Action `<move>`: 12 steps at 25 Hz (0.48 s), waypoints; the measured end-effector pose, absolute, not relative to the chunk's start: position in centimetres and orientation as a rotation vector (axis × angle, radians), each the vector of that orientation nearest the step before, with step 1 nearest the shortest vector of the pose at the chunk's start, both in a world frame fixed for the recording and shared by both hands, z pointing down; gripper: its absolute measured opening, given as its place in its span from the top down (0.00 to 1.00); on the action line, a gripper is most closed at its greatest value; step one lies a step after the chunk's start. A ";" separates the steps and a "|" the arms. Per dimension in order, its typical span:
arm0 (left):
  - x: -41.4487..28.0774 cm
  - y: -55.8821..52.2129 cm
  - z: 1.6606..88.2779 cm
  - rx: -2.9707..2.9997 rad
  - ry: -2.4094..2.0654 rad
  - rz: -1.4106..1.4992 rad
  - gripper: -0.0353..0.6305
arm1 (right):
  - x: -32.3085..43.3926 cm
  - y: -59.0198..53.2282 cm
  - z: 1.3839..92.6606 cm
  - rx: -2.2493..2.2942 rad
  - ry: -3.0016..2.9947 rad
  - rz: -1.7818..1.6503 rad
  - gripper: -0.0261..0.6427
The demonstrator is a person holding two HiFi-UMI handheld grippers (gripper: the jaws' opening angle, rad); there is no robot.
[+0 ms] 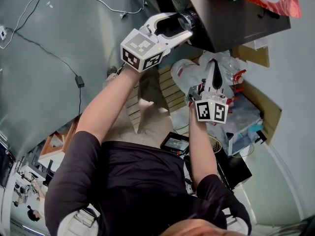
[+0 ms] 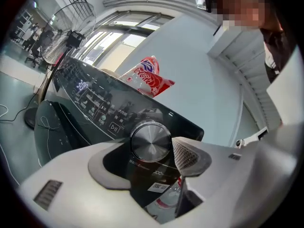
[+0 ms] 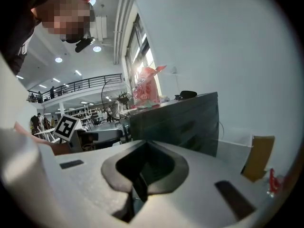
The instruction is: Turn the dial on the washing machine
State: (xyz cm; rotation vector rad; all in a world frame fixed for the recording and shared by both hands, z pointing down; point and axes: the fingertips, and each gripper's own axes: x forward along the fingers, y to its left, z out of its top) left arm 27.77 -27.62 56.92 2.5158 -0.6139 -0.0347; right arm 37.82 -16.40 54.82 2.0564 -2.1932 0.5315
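The silver dial [image 2: 151, 140] sits on the washing machine's dark control panel [image 2: 95, 103]. My left gripper [image 2: 153, 152] has the dial between its jaws, one grey pad [image 2: 191, 156] against its right edge and the other [image 2: 108, 167] at its lower left, shut on it. In the head view the left gripper [image 1: 184, 26] reaches up to the dial [image 1: 190, 18] on the machine [image 1: 236, 14]. My right gripper [image 1: 215, 67] hangs lower right, apart from the machine, its pads [image 3: 156, 180] together with nothing held. The machine's side [image 3: 175, 120] shows beyond the right gripper [image 3: 142, 177].
A red and white bag [image 2: 147, 77] lies on top of the machine. A standing fan [image 2: 66, 37] is at its far end. Plastic bags and bottles [image 1: 194, 75], a cardboard box [image 1: 252, 54] and a small screen [image 1: 174, 142] crowd the floor below. A cable [image 1: 78, 80] runs along the floor.
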 end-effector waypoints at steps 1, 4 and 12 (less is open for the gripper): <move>27.7 -27.6 56.9 2.498 -0.608 -0.044 0.56 | 37.7 -16.5 54.8 2.055 -2.195 0.533 0.96; 27.7 -27.7 56.9 2.439 -0.597 -0.072 0.56 | 37.5 -16.6 54.8 2.054 -2.198 0.541 0.96; 27.4 -27.7 57.0 2.260 -0.567 -0.186 0.56 | 37.5 -16.8 54.8 2.052 -2.202 0.549 0.96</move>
